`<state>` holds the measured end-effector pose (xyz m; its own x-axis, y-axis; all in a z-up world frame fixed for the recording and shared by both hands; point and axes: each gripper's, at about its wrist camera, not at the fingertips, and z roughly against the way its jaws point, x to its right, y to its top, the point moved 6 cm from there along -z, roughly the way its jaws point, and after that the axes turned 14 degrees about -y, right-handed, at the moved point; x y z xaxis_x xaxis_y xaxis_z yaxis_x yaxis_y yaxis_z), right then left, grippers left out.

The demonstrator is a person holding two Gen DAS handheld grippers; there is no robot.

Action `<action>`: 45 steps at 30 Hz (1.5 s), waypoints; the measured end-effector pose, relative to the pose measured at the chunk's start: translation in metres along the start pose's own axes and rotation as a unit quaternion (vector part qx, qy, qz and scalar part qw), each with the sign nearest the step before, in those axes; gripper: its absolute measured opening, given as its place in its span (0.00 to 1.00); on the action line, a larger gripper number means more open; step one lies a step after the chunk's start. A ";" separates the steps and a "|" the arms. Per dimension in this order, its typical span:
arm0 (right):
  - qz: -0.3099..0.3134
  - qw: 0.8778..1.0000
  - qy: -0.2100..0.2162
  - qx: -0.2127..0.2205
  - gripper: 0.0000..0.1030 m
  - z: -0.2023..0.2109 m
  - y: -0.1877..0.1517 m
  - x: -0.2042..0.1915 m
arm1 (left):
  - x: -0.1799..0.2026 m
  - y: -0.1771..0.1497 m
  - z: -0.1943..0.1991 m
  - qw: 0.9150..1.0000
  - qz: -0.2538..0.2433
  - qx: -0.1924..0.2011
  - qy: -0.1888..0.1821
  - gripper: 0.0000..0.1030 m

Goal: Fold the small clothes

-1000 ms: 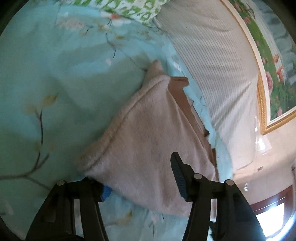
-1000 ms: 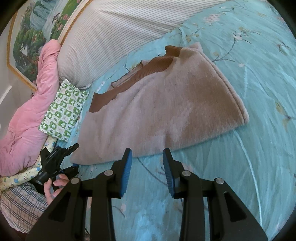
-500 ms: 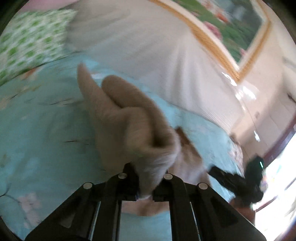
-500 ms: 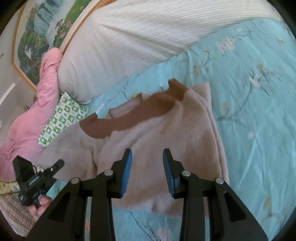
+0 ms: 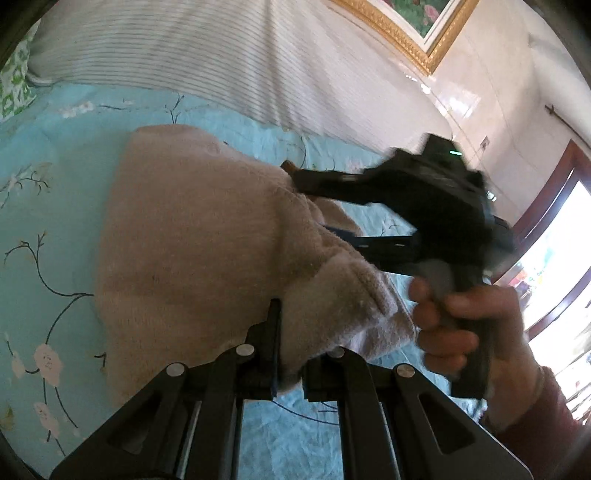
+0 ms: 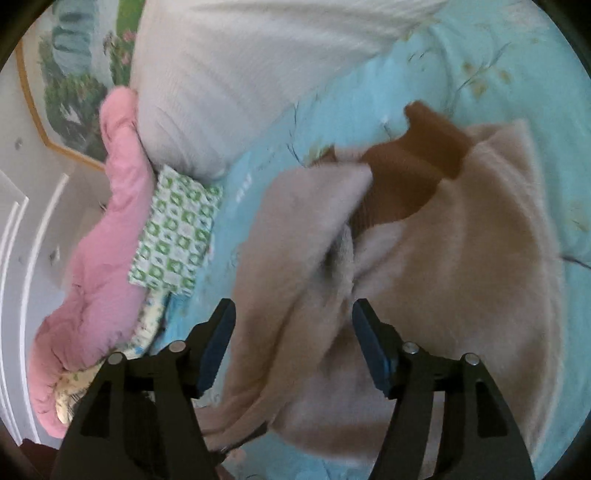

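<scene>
Fuzzy beige sweater point(image 6: 461, 266), brown-collared, half-folded

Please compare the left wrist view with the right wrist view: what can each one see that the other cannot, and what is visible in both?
Only the left wrist view shows the left gripper shut on a fold of the beige sweater, the person's hand holding the right gripper's handle, and a doorway.

Only the right wrist view shows the right gripper from behind, its jaws just opened wide over the sweater, plus the sweater's brown collar and a pink quilt.

Both show the sweater, the turquoise floral sheet, the striped pillow and a gold-framed painting.
</scene>
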<state>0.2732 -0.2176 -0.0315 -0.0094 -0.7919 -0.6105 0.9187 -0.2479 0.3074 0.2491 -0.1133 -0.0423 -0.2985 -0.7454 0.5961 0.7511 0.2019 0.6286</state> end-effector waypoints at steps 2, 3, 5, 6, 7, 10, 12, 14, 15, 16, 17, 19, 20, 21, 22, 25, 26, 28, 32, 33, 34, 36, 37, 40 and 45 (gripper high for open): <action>0.005 1.000 0.012 -0.017 0.65 -0.016 0.006 -0.009 | -0.002 0.002 -0.001 1.000 0.002 -0.002 -0.001 0.06; 0.017 1.000 0.012 -0.020 0.64 -0.025 0.010 -0.018 | 0.000 0.002 -0.004 1.000 0.002 -0.005 0.000 0.06; 0.030 0.999 0.005 -0.022 0.55 -0.035 0.017 -0.029 | -0.002 0.005 -0.006 1.000 -0.001 -0.008 0.005 0.06; 0.036 0.999 0.000 -0.027 0.43 -0.041 0.021 -0.034 | -0.001 0.002 -0.004 1.000 -0.006 -0.008 0.009 0.06; 0.037 0.999 -0.008 -0.030 0.35 -0.048 0.028 -0.037 | 0.003 -0.003 0.004 1.000 -0.012 -0.008 0.013 0.06; 0.046 0.999 -0.012 -0.020 0.21 -0.044 0.042 -0.043 | 0.012 0.001 0.017 1.000 -0.018 0.001 0.008 0.06; 0.065 0.998 -0.006 0.001 0.18 -0.025 0.045 -0.052 | 0.026 0.009 0.024 0.999 -0.031 0.009 -0.006 0.06; 0.086 0.996 -0.008 0.029 0.17 0.000 0.046 -0.057 | 0.041 0.017 0.021 0.999 -0.044 0.012 -0.020 0.06; 0.092 0.995 -0.012 0.044 0.17 0.014 0.048 -0.057 | 0.052 0.019 0.017 0.998 -0.053 0.011 -0.027 0.06; 0.094 0.994 -0.017 0.057 0.17 0.029 0.049 -0.052 | 0.062 0.020 0.008 0.997 -0.064 0.005 -0.033 0.06; 0.092 0.993 -0.024 0.068 0.17 0.043 0.051 -0.042 | 0.069 0.019 0.000 0.997 -0.070 -0.001 -0.035 0.06; 0.085 0.993 -0.041 0.073 0.17 0.053 0.051 -0.025 | 0.077 0.014 -0.027 0.996 -0.077 -0.016 -0.038 0.06; 0.079 0.993 -0.050 0.073 0.17 0.057 0.050 -0.013 | 0.077 0.010 -0.038 0.996 -0.077 -0.024 -0.039 0.06; 0.072 0.993 -0.062 0.070 0.17 0.058 0.049 0.000 | 0.077 0.004 -0.054 0.996 -0.073 -0.037 -0.041 0.06; 0.069 0.993 -0.075 0.067 0.17 0.057 0.047 0.014 | 0.074 0.004 -0.066 0.996 -0.071 -0.043 -0.041 0.06; 0.063 0.990 -0.110 0.062 0.17 0.051 0.041 0.045 | 0.066 -0.008 -0.093 0.995 -0.068 -0.070 -0.034 0.06; 0.059 0.990 -0.110 0.060 0.17 0.049 0.040 0.053 | 0.063 -0.010 -0.099 0.994 -0.066 -0.076 -0.030 0.07; 0.052 0.992 -0.102 0.060 0.17 0.045 0.036 0.065 | 0.057 -0.013 -0.102 0.994 -0.065 -0.081 -0.024 0.07; 0.070 0.991 -0.090 0.076 0.17 0.044 0.036 0.063 | 0.049 -0.011 -0.101 0.994 -0.067 -0.080 -0.018 0.07; 0.076 0.990 -0.092 0.080 0.17 0.043 0.036 0.059 | 0.051 -0.011 -0.102 0.994 -0.069 -0.081 -0.016 0.08; 0.080 0.989 -0.099 0.079 0.17 0.041 0.036 0.057 | 0.052 -0.013 -0.105 0.994 -0.071 -0.085 -0.014 0.10; 0.087 0.986 -0.120 0.073 0.19 0.035 0.034 0.058 | 0.061 -0.024 -0.104 0.992 -0.075 -0.096 -0.012 0.12; 0.085 0.986 -0.126 0.071 0.21 0.034 0.032 0.060 | 0.058 -0.026 -0.105 0.992 -0.074 -0.102 -0.013 0.13; 0.071 0.986 -0.132 0.075 0.30 0.037 0.027 0.067 | 0.053 -0.024 -0.098 0.992 -0.059 -0.108 -0.026 0.21; 0.052 0.983 -0.146 0.099 0.42 0.060 0.016 0.073 | 0.054 -0.019 -0.069 0.992 -0.047 -0.106 -0.051 0.40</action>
<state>0.2634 -0.3133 -0.0275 -0.0584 -0.9379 -0.3420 0.8264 -0.2376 0.5105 0.2592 -0.2008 -0.0562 -0.4223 -0.6842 0.5946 0.8212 -0.0110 0.5705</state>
